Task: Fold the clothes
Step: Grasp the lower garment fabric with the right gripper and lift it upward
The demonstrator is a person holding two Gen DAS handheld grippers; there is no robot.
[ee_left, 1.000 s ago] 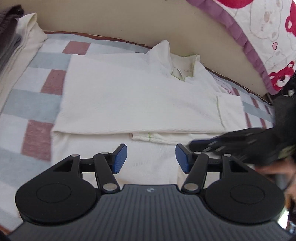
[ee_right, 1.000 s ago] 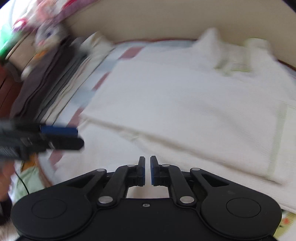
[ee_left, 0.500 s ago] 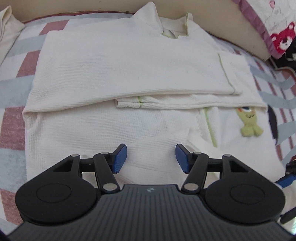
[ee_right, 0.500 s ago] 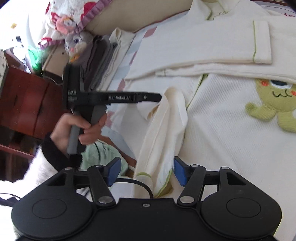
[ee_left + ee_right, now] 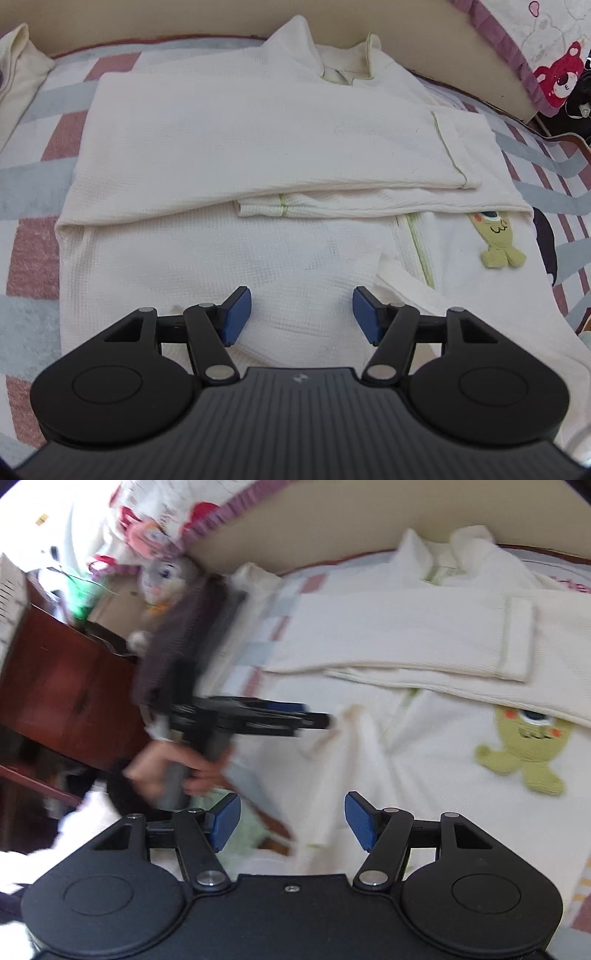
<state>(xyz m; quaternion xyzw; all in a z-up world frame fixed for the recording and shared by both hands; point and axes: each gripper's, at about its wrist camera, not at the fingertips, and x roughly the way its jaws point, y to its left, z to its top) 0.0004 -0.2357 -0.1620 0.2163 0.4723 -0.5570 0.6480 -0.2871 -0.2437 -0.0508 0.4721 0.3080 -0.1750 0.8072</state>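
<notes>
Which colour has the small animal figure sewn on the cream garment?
The animal figure is yellow-green, with orange cheeks; the right wrist view shows it best.

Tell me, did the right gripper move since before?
Yes. The right gripper pulled back toward the garment's hem, away from the collar, and its jaws have just opened, holding nothing.

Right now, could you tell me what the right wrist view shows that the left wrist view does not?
Only the right wrist view shows the hand holding the left gripper, the wooden cabinet and the dark folded stack. Only the left wrist view shows the cream garment's left edge on the checked bedsheet. Both share the cream garment, its folded sleeves and the green monster patch.
</notes>
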